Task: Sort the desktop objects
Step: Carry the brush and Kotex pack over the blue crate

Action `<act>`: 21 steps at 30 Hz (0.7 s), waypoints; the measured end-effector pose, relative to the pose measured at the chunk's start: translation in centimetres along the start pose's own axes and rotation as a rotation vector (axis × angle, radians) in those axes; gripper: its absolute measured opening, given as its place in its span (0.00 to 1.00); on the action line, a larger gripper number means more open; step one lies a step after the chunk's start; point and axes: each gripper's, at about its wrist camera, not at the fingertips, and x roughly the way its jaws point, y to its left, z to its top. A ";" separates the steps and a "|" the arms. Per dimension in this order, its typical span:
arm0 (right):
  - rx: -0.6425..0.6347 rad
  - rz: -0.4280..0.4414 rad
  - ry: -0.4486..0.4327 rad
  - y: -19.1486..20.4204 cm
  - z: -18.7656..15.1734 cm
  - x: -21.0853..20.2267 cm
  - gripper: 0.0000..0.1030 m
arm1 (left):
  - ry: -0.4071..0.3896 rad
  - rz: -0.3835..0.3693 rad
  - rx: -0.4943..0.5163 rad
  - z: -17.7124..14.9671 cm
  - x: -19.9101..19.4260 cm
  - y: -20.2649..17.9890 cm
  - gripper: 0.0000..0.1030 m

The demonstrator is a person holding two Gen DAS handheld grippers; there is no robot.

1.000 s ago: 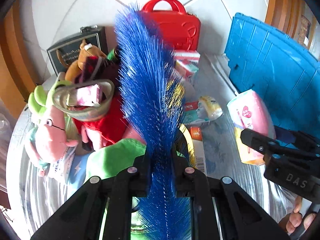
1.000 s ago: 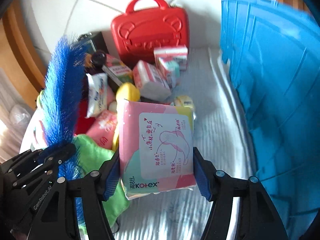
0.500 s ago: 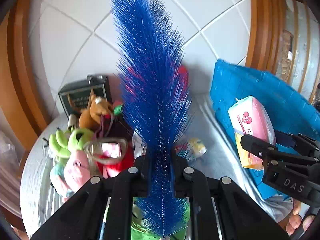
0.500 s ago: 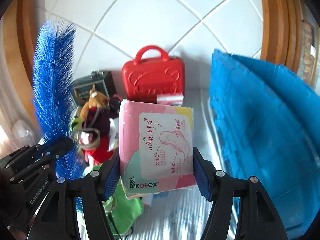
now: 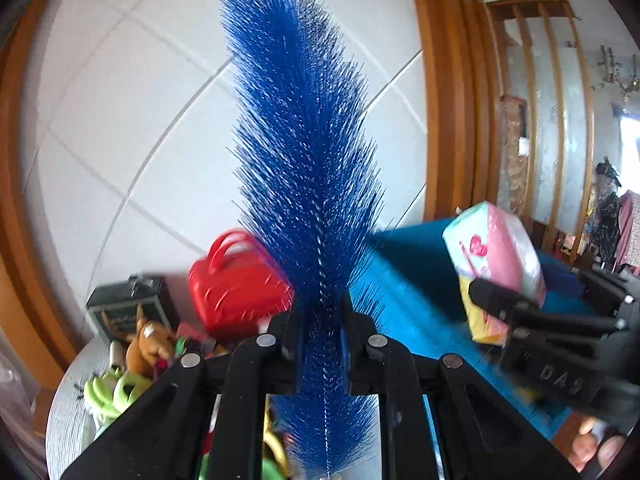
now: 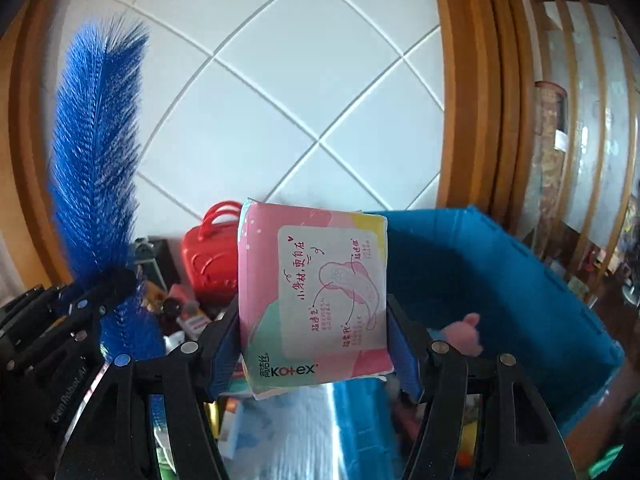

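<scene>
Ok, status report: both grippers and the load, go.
Left gripper shut on blue brush, raised. Right gripper shut on pink Kotex pack, held by blue bin. Pink toy already in bin; nothing blocking.

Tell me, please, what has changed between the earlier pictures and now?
Both grippers rose from the cluttered table: more tiled wall shows, and the red case sits lower in view. The right gripper carried the Kotex pack toward the blue crate, whose inside now shows. Unchanged: the left gripper still clamps the blue brush.
</scene>
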 end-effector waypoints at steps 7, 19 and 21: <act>-0.060 -0.053 -0.095 -11.2 6.2 -1.6 0.63 | -0.128 -0.040 -0.081 10.6 -0.1 -10.4 0.13; -0.108 -0.066 0.020 -26.9 7.4 3.7 0.63 | 0.127 0.063 -0.108 10.4 10.3 -26.4 0.13; -0.108 -0.056 0.049 -28.0 6.5 5.4 0.63 | 0.202 0.089 -0.099 8.3 12.7 -27.2 0.13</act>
